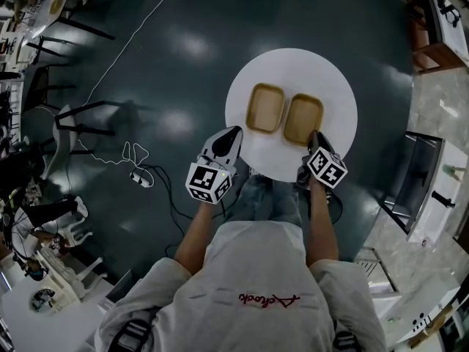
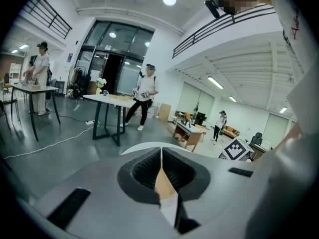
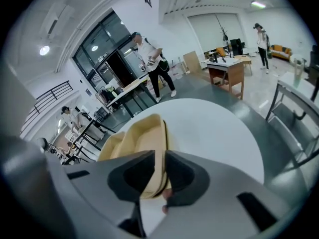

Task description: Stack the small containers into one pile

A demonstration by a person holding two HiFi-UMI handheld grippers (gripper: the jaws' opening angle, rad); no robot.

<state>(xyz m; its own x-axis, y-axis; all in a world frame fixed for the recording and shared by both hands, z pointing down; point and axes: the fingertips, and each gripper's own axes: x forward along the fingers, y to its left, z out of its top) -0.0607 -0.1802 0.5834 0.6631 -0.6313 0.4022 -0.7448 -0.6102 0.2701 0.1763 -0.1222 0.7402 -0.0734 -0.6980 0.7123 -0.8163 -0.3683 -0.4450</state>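
Observation:
Two shallow tan containers lie side by side on the round white table [image 1: 293,68]: the left container [image 1: 265,108] and the right container [image 1: 303,119]. My right gripper [image 1: 315,139] is at the right container's near edge. In the right gripper view its thin rim [image 3: 162,133] passes between the jaws, which stand slightly apart around it, and the other container [image 3: 112,143] shows just beyond. My left gripper [image 1: 231,134] hovers at the table's front left edge, shut with nothing between its pads [image 2: 144,171].
A white cable and a power strip [image 1: 139,176] lie on the dark floor to the left, near a chair [image 1: 80,119]. A dark cabinet [image 1: 421,174] stands to the right. People and desks [image 2: 107,101] are far off in the hall.

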